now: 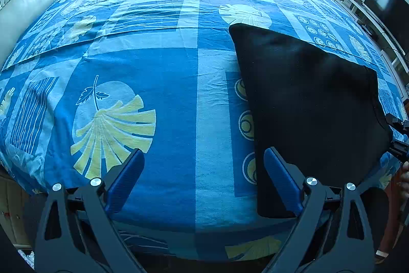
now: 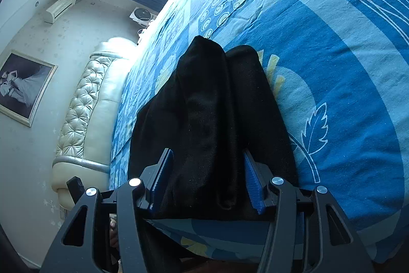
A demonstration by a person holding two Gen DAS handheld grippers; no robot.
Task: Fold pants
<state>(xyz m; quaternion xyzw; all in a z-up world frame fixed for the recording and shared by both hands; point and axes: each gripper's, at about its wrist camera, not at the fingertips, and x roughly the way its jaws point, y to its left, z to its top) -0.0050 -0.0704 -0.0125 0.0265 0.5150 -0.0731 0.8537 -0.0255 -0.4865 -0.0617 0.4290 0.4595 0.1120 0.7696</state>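
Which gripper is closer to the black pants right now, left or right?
Right. The right gripper straddles a raised fold of the pants; the left gripper is open over the bedsheet, beside the pants' edge.

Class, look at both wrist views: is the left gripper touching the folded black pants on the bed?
Cannot tell. The left wrist view shows the left gripper open, one finger overlapping the black pants.

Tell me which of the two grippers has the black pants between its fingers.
The right gripper: the black pants bunch between its fingers. The left gripper spans only bedsheet.
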